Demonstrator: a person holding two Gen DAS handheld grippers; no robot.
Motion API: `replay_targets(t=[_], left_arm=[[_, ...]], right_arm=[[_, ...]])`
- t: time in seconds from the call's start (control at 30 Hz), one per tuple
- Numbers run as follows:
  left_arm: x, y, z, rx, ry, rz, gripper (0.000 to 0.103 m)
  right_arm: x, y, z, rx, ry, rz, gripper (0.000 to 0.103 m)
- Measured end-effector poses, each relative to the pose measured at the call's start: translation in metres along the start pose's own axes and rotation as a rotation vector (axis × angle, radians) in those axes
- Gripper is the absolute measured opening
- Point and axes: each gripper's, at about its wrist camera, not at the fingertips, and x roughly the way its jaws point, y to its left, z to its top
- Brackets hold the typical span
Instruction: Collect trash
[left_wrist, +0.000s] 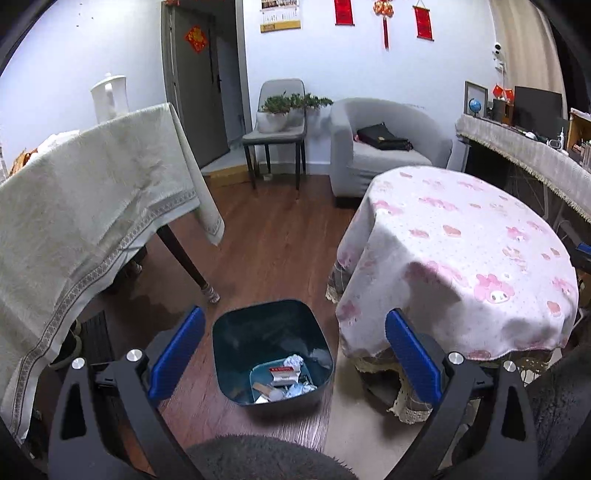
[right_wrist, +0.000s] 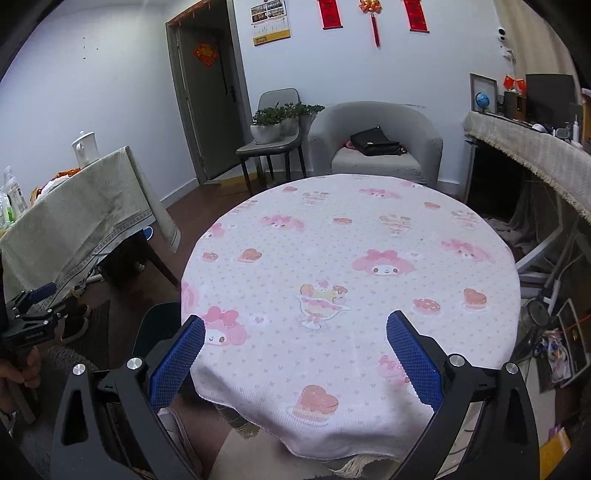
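A dark teal trash bin (left_wrist: 271, 349) stands on the wooden floor, seen from above in the left wrist view. Crumpled paper and wrappers (left_wrist: 284, 382) lie at its bottom. My left gripper (left_wrist: 295, 325) hovers over the bin, open, with nothing between its blue pads. In the right wrist view my right gripper (right_wrist: 295, 328) is open and empty above the near edge of the round table with a pink cartoon cloth (right_wrist: 351, 258). The cloth shows no trash on top. The bin's rim (right_wrist: 157, 325) peeks out left of that table.
A table with a beige cloth (left_wrist: 85, 206) stands to the left. A grey armchair (left_wrist: 376, 147) holding a black bag, and a chair with a potted plant (left_wrist: 280, 122), sit at the far wall. A cluttered sideboard (left_wrist: 517, 144) runs along the right. A person's hand (right_wrist: 18, 369) holds the left gripper.
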Motion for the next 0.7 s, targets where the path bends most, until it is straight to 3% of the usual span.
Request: replay_targets(t=[0.23,0.7], left_arm=[[0.008,0.002,-0.001,-0.016,0.042,-0.009,0.1],[0.004,0.001,-0.002,-0.013,0.024,-0.015,0.1]], right_arm=[[0.002,0.011,-0.001,-0.051,0.014,0.016,0.1],[0.003,0.011,-0.001,-0.046,0.016,0.014,0.1]])
